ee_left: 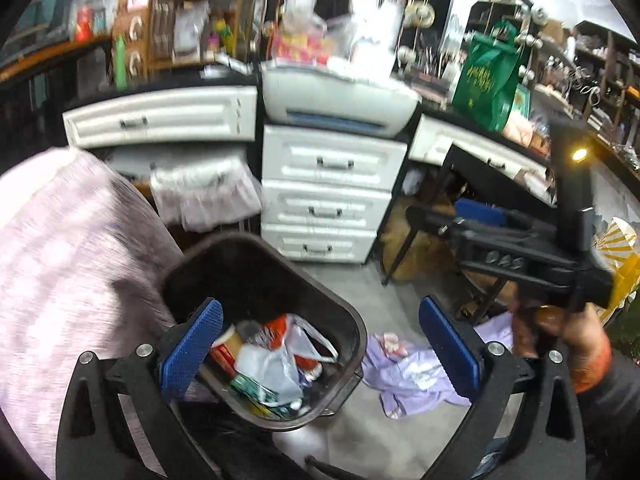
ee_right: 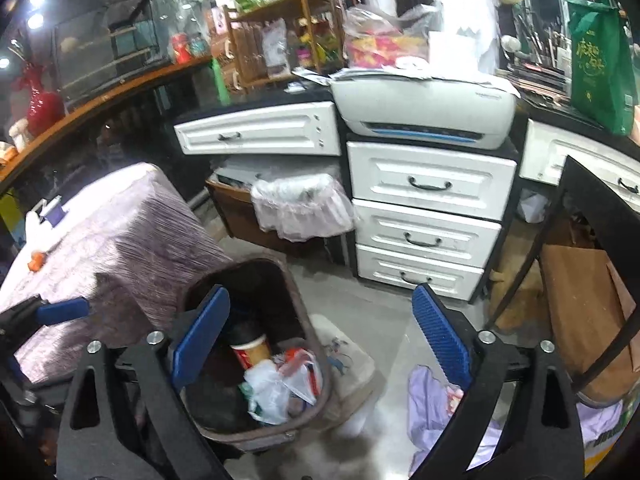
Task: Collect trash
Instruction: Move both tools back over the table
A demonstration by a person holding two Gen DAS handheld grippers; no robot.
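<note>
A dark brown trash bin (ee_left: 280,245) stands on the floor beside a draped table. Inside it lie a white plastic bag (ee_left: 272,368), a red and tan cup (ee_left: 229,345) and a green packet (ee_left: 256,390). My left gripper (ee_left: 320,346) hangs open above the bin's right part, nothing between its blue pads. In the right wrist view the bin (ee_right: 297,292), the cup (ee_right: 250,350) and the bag (ee_right: 268,392) show again. My right gripper (ee_right: 322,338) is open and empty over the bin's right edge. A hand (ee_left: 568,336) holds it.
A lilac garment (ee_left: 408,376) (ee_right: 428,404) is crumpled on the grey floor right of the bin. A table under a mauve cloth (ee_right: 120,240) stands left. White drawers (ee_right: 424,216) with a printer (ee_right: 424,112) stand behind. A black frame (ee_right: 592,208) and a floor mat (ee_right: 348,360) are nearby.
</note>
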